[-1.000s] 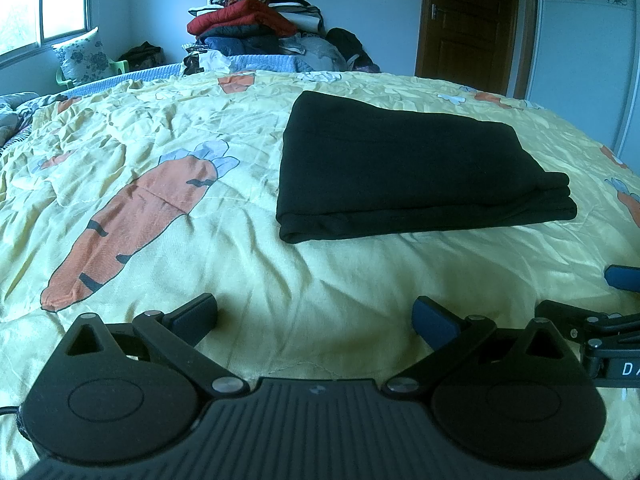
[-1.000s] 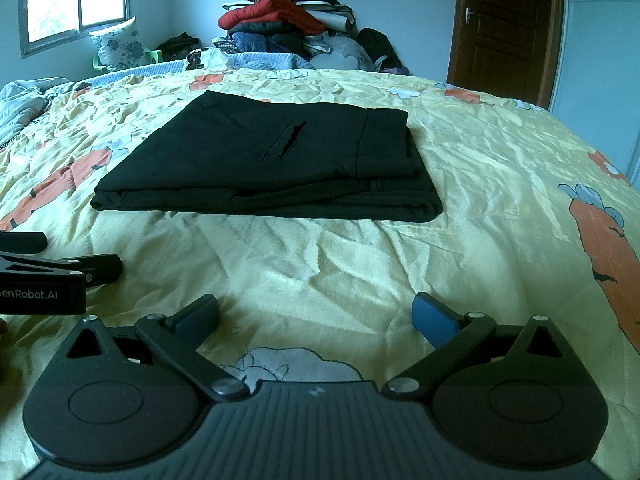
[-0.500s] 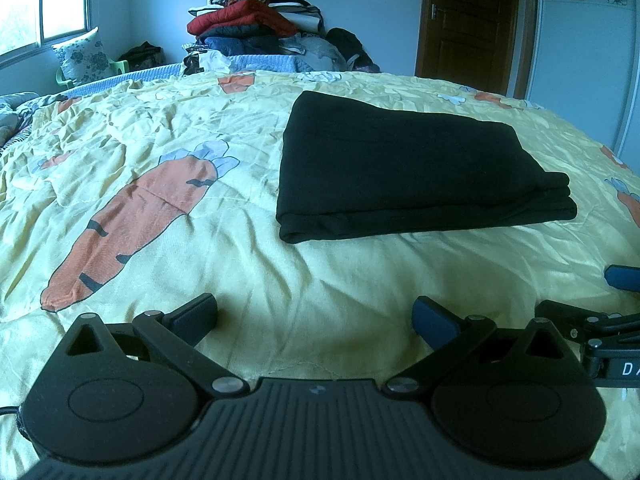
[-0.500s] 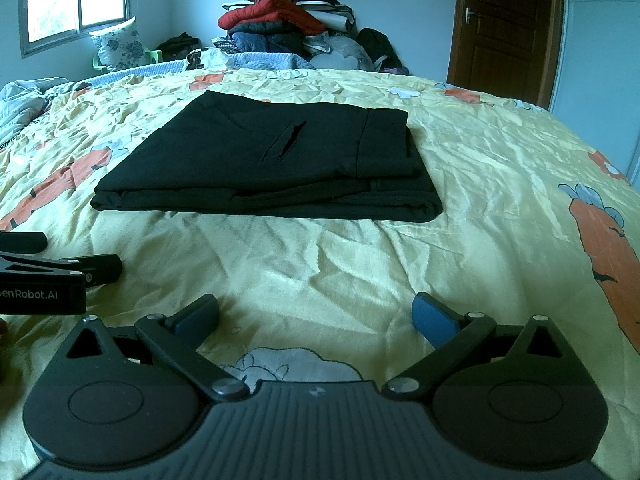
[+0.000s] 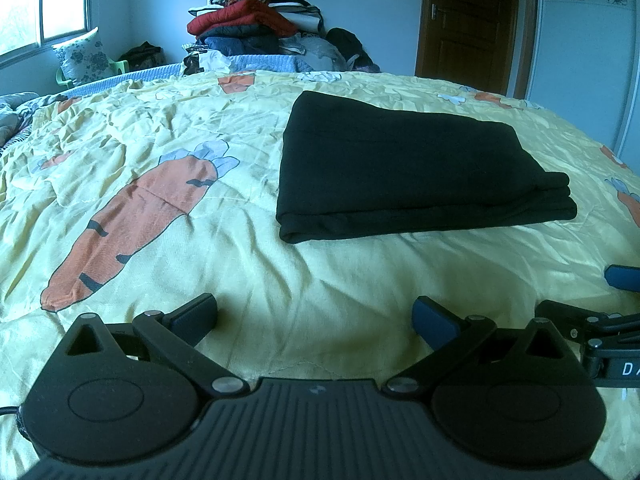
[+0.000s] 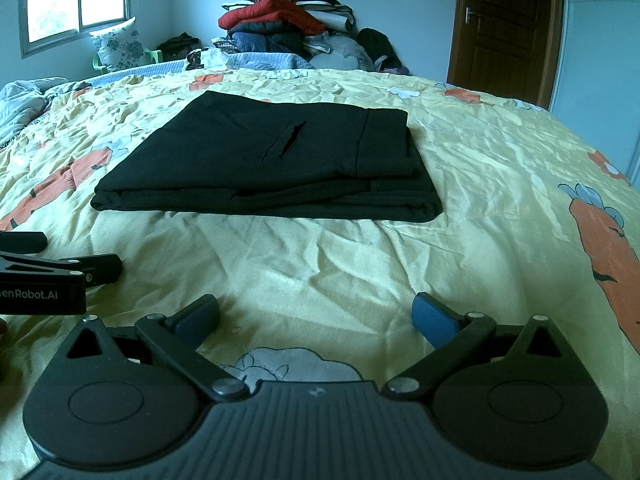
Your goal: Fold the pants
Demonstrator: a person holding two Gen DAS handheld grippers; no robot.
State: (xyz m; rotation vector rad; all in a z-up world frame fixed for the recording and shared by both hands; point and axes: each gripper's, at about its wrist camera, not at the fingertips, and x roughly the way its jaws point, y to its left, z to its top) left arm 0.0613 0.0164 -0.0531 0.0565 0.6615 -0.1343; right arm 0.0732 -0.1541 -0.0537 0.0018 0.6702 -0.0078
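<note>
Nothing has changed over the last second: both wrist views match the earlier ones, with the same framing and the same creases in the bedding. That stillness matters more than any motion would.

The black cotton pants lie folded into a compact, layered rectangle on the yellow carrot-print quilt, toward twelve o'clock from both tools and well apart from them. In the right wrist view a pocket slit faces up, the stacked fold edges run along the near side, and the corners sit roughly square. In the left wrist view the same bundle sits at about one o'clock, its rounded fold nearest the camera.

The left gripper stays spread wide, blue pads apart, with only quilt between them. The right gripper is likewise spread and holds nothing; it also pokes into the left view at three o'clock. Both hover low over bare bedding at six o'clock from the garment.

With the tools released, pulled back and unmoving, and the garment lying neat, I judge the folding finished, or at a rest. At most, a light squaring of the near edge might remain.

The heap of clothes beyond the far edge of the bed is not involved.
</note>
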